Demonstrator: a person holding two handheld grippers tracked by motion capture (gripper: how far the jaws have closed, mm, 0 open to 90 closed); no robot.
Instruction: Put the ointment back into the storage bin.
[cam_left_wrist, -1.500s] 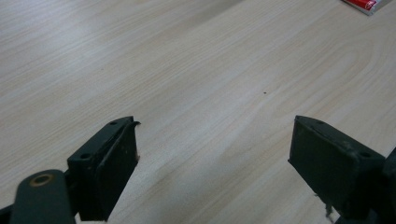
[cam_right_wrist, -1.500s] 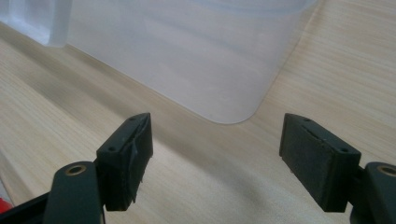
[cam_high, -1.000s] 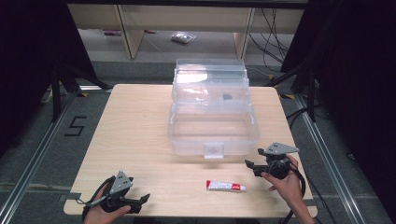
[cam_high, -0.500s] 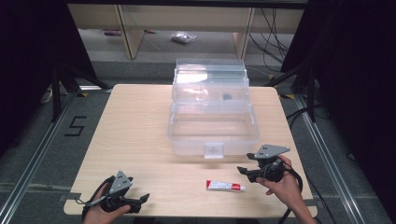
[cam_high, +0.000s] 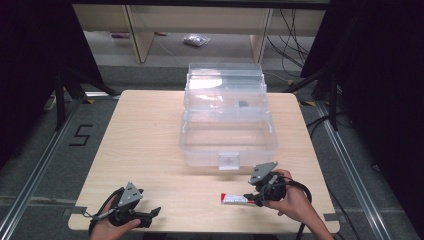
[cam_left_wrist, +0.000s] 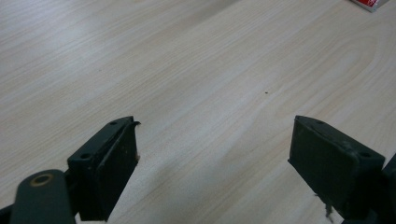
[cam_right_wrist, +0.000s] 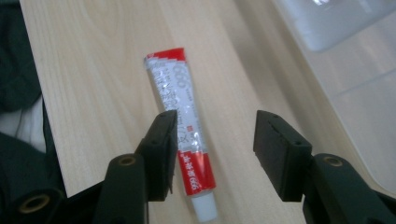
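- Right gripper (cam_high: 256, 199) is over the cap end of the tube (cam_high: 233, 199) near the table's (cam_high: 150, 130) front edge; its jaws, just closing, straddle it without pressing.
- Left gripper (cam_high: 150, 214) sits at the front left corner, jaws wide apart.
- Clear box (cam_high: 227, 135) stands mid-table.

Tube (cam_high: 234, 199) on the table (cam_high: 145, 145), just before the box (cam_high: 227, 127), beside the right gripper (cam_high: 256, 197).

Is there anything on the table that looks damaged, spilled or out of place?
Nothing stands out. The red and white tube lies flat and intact on the wooden table, between the right gripper's open jaws, which have just been closing. The clear plastic box sits open, with nothing spilled.
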